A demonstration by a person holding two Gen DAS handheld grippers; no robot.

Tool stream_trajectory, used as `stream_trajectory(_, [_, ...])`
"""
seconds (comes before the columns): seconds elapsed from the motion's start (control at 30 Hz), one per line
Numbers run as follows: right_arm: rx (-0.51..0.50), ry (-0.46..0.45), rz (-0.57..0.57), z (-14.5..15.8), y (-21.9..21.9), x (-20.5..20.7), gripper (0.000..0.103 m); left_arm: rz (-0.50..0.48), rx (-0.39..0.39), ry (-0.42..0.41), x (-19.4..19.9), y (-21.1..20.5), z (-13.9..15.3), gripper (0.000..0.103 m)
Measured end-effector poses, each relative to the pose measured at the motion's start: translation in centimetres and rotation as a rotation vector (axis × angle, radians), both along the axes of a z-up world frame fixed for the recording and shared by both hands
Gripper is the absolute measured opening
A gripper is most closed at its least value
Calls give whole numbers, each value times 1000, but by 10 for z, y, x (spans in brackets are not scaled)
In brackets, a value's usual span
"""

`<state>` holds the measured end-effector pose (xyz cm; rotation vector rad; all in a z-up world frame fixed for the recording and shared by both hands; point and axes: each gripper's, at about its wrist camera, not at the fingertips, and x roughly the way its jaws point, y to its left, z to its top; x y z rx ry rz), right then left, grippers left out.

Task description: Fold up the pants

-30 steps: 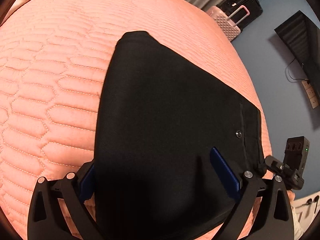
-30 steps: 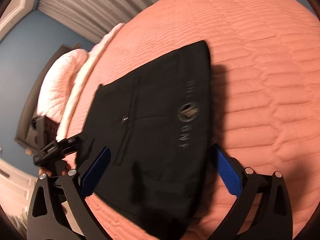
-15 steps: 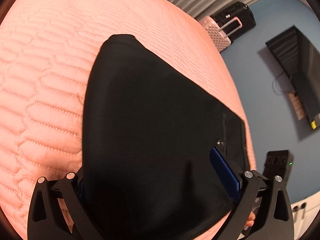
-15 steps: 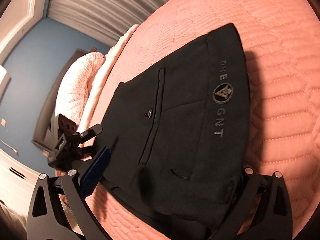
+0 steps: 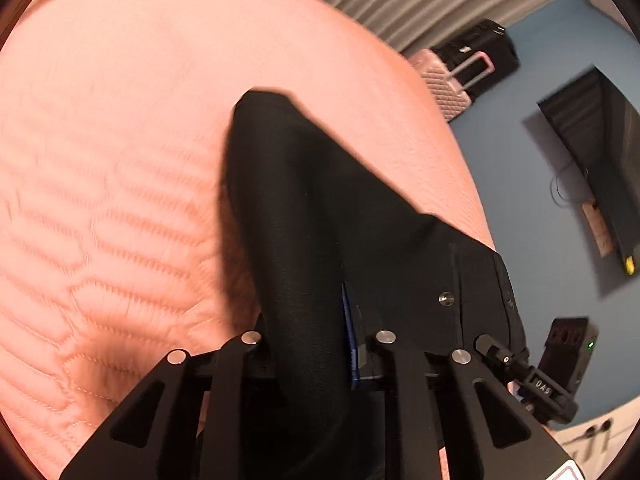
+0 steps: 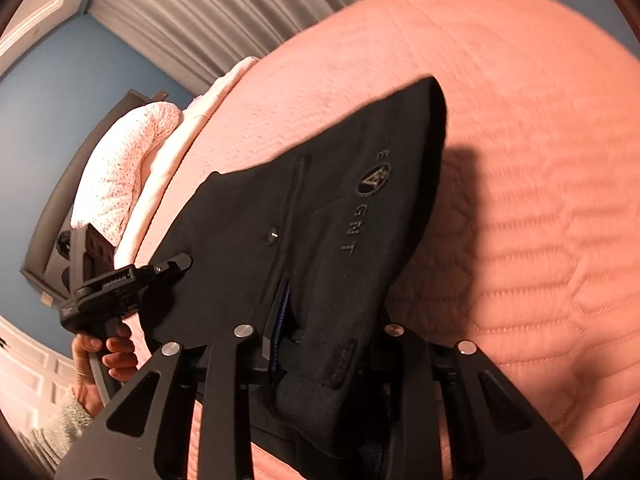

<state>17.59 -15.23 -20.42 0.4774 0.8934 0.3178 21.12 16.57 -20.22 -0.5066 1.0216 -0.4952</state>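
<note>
Black folded pants [image 5: 320,208] lie on a pink quilted bedspread [image 5: 104,184], narrowing toward the far end. My left gripper [image 5: 316,340] is shut on their near edge, with the cloth bunched up between the jaws and one blue pad [image 5: 349,332] showing. In the right wrist view the pants [image 6: 352,208] show a pocket button and a printed logo. My right gripper [image 6: 328,328] is closing on the near edge, its blue pad [image 6: 280,320] pressed into gathered cloth. A hand [image 6: 108,352] holds the left gripper [image 6: 120,284] at the pants' left corner.
A pink suitcase [image 5: 444,84] and a black one [image 5: 480,48] stand beyond the bed's right edge. A dark screen [image 5: 600,168] hangs on the blue wall. A pale speckled pillow [image 6: 124,168] lies at the bed's left end, with grey curtains [image 6: 224,20] behind.
Both grippers went from wide open around the pants' near edge to closed on it. The cloth is now bunched and raised, and both views blur with motion.
</note>
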Motion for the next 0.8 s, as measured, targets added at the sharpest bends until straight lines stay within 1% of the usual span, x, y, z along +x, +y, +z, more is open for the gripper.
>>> stream_trajectory(0.17, [-34, -96, 15, 41, 12, 4, 24, -20, -13, -127, 2, -8, 52, 13])
stream_trajectory(0.23, [-42, -147, 19, 61, 15, 12, 24, -20, -29, -156, 6, -5, 67, 13])
stream_trajectory(0.3, [-50, -186, 25, 76, 17, 20, 24, -19, -24, -200, 12, 0, 81, 13])
stream_trajectory(0.37, [-55, -232, 33, 94, 20, 36, 24, -11, -18, -238, 20, 4, 96, 13])
stream_trajectory(0.47, [-69, -273, 37, 110, 27, 62, 24, 0, -7, -284, 41, 1, 117, 13])
stream_trajectory(0.5, [-70, -279, 36, 112, 29, 72, 24, 4, -3, -288, 49, -1, 121, 13])
stream_trajectory(0.57, [-64, -273, 31, 104, 29, 95, 24, 23, 22, -287, 72, -9, 123, 14])
stream_trajectory(0.6, [-65, -261, 22, 97, 29, 107, 24, 31, 29, -278, 83, -15, 120, 14])
stream_trajectory(0.63, [-67, -250, 10, 87, 30, 119, 23, 43, 49, -260, 96, -21, 111, 14])
stream_trajectory(0.67, [-68, -203, 10, 67, 31, 136, 24, 54, 72, -247, 105, -23, 99, 15])
stream_trajectory(0.7, [-72, -126, 13, 46, 31, 150, 26, 51, 123, -210, 119, -27, 77, 17])
stream_trajectory(0.73, [-104, 1, -14, 13, 29, 167, 34, 57, 170, -173, 125, -24, 60, 24])
stream_trajectory(0.77, [-148, 89, -52, -9, 25, 172, 38, 86, 256, -112, 132, -25, 33, 39])
stream_trajectory(0.8, [-89, 87, -72, -24, 14, 168, 47, 110, 348, -28, 136, -24, 5, 47])
